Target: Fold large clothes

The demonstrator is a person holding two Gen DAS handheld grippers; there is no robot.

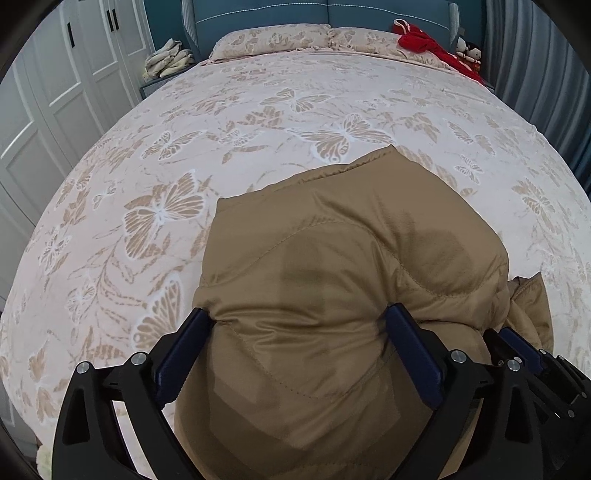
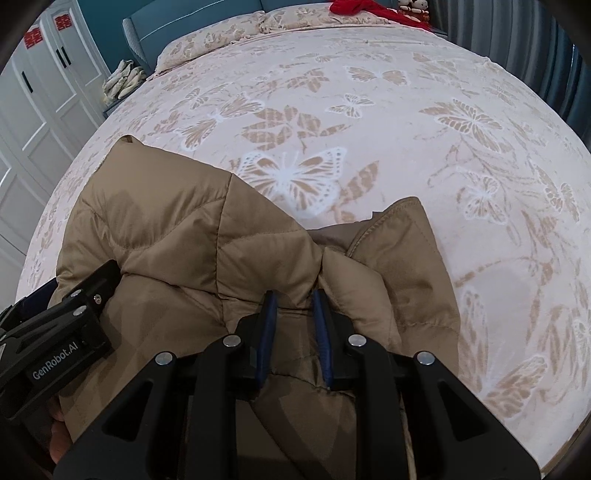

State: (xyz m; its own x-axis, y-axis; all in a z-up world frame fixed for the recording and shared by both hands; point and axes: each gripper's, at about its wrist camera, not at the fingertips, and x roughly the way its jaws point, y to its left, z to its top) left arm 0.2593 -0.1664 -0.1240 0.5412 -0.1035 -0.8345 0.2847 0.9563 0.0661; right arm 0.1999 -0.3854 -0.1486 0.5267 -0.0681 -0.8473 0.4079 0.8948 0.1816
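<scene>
Tongs (image 1: 299, 347) astride tan jacket (image 1: 351, 258)

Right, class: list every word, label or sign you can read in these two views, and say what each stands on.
"GenRobot.AI": white lettering on the left gripper, seen in the right wrist view.
Red paper signs on the white wardrobe doors: too blurred to read.
Nothing readable on the tan jacket.

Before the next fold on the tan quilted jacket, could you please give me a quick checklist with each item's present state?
1. Tan quilted jacket lies on the butterfly-print bedspread: ok.
2. Left gripper wide open, straddling the jacket's padded bulk: ok.
3. Right gripper narrowed on a jacket fold; firm pinch: cannot tell.
4. Bedspread beyond the jacket free for folding: ok.
5. Red garment far off at the pillows: ok.
6. Jacket flat and even: not ok, bunched.
</scene>
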